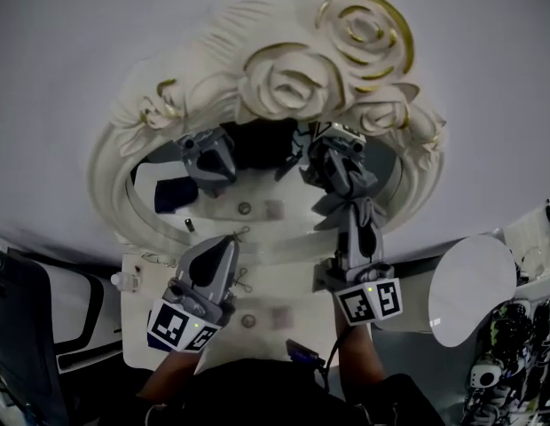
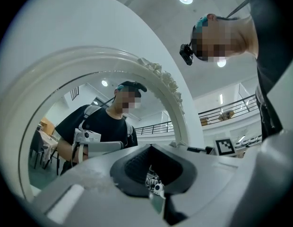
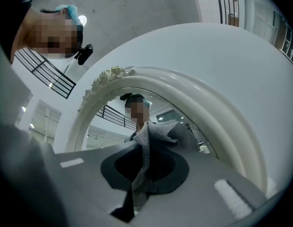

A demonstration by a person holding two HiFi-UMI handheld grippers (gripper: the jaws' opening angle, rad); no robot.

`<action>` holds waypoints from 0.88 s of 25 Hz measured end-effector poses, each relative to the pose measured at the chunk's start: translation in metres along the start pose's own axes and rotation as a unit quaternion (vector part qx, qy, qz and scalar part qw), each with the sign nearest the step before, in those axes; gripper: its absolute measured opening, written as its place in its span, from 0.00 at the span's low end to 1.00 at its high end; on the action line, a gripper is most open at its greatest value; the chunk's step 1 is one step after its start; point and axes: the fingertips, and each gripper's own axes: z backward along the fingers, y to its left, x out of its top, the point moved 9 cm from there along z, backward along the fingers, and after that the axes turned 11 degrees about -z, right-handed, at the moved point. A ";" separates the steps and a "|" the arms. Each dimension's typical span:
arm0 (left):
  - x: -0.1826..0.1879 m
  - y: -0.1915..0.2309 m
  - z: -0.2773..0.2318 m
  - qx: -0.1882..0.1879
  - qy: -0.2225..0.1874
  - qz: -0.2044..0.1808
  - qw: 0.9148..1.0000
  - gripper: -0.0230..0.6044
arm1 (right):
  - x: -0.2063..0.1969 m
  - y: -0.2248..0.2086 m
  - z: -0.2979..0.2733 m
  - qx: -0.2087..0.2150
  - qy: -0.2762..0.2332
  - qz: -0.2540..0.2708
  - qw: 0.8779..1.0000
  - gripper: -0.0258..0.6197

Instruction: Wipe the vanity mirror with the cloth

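At lower R of the vanity mirror (image 1: 111, 171), the right tongs (image 1: 355, 224) are clamped on the grey cloth (image 1: 344, 207). The cloth bunches past the tips and sits at the glass, just inside the frame's inner rim on that side. Right gripper view: cloth (image 3: 158, 136) runs down thru the closed tongs (image 3: 139, 183), with the white rim (image 3: 184, 86) arching close over it, so little room to the R.

Left tongs (image 1: 229, 245) are drawn together w/ nothing between them. They point at the bottom edge of the glass, left of centre, and are well apart from the cloth. Left gripper view confirms this: tips (image 2: 153, 190) meet, and the frame edge (image 2: 165, 86) curves up and over ahead.

Open glass lies btwn the two grippers and above them, up to the rose carvings (image 1: 293, 82) along the top of the frame. The mirror stands at the back of a white surface (image 1: 284, 282), tilted twd the person. A black chair (image 1: 44, 309) stands off the L edge and a round white top (image 1: 475, 287) off the R edge, both clear of the arms.
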 end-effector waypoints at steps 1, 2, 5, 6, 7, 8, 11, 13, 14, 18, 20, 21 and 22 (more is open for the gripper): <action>0.001 0.002 0.003 0.002 -0.002 0.000 1.000 0.04 | -0.001 0.005 -0.002 0.003 0.000 0.000 1.000 0.07; 0.003 0.004 0.006 0.003 -0.003 -0.001 1.000 0.04 | -0.003 0.009 -0.004 0.006 0.000 0.000 1.000 0.07; 0.008 0.010 0.015 0.008 -0.008 -0.001 1.000 0.04 | -0.008 0.024 -0.011 0.017 0.004 0.000 1.000 0.07; 0.009 0.012 0.018 0.009 -0.010 -0.002 1.000 0.04 | -0.010 0.029 -0.013 0.021 0.006 0.000 1.000 0.07; 0.011 0.014 0.021 0.012 -0.012 -0.002 1.000 0.04 | -0.012 0.035 -0.016 0.027 0.008 0.000 1.000 0.07; 0.012 0.016 0.024 0.014 -0.014 -0.003 1.000 0.04 | -0.015 0.040 -0.019 0.032 0.010 -0.001 0.999 0.07; 0.016 0.022 0.033 0.022 -0.018 -0.005 1.000 0.04 | -0.023 0.056 -0.026 0.047 0.016 0.002 0.999 0.07; 0.018 0.027 0.040 0.027 -0.019 -0.006 0.999 0.04 | -0.029 0.066 -0.031 0.055 0.020 0.006 0.998 0.07; 0.019 0.029 0.043 0.029 -0.019 -0.006 0.999 0.04 | -0.032 0.071 -0.033 0.059 0.023 0.008 0.998 0.07; 0.023 0.039 0.054 0.037 -0.023 -0.007 0.999 0.04 | -0.045 0.091 -0.041 0.076 0.036 0.010 0.996 0.07; 0.025 0.043 0.060 0.041 -0.026 -0.007 0.999 0.04 | -0.052 0.101 -0.046 0.085 0.042 0.011 0.995 0.07; 0.026 0.045 0.062 0.043 -0.027 -0.007 0.999 0.04 | -0.056 0.105 -0.047 0.089 0.045 0.010 0.995 0.07; 0.027 0.048 0.065 0.045 -0.027 -0.007 0.999 0.04 | -0.060 0.110 -0.049 0.093 0.048 0.010 0.994 0.07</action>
